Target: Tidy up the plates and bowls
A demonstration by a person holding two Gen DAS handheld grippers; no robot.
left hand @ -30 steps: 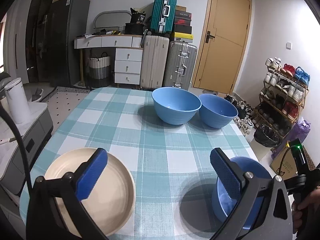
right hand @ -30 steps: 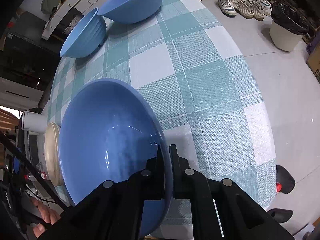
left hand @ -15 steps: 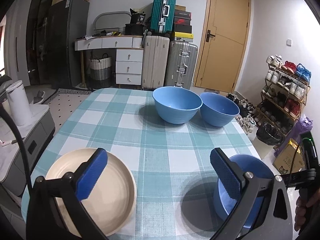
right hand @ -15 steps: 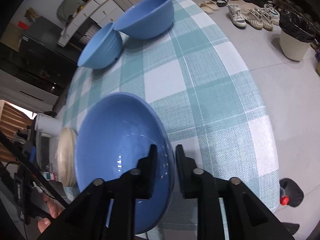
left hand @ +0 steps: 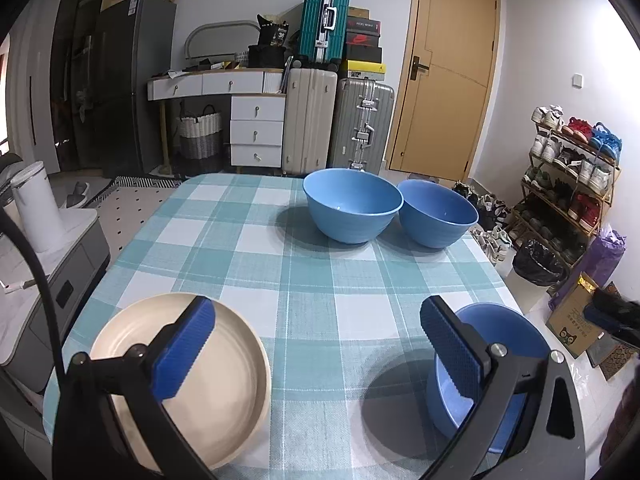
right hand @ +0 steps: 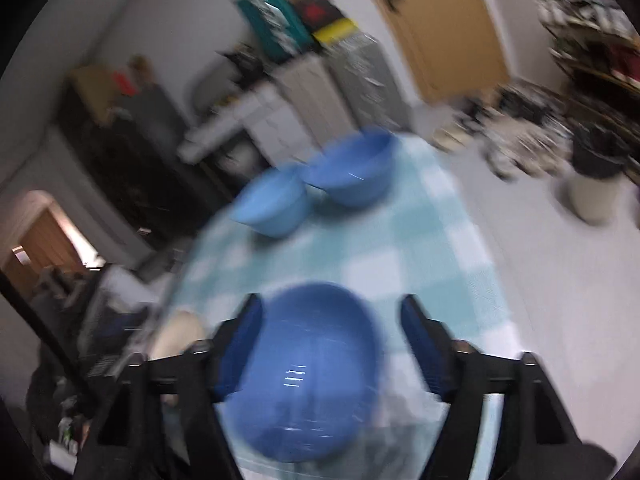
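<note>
The near bowl (right hand: 312, 368) sat upright on the checked desk (left hand: 320, 280) at its near right corner, mouth up, round, with no long axis to speak of. The right claw (right hand: 332, 344) hovered over it, its jaws opening, released, one either side of the bowl and not pressing it; the view was blurred. The left claw (left hand: 316, 352) stood wide open and empty above the desk. The cream plate (left hand: 224, 380) lay flat at the near left. Two more blue bowls (left hand: 352, 204) stood upright side by side at the far edge, seemingly touching.
</note>
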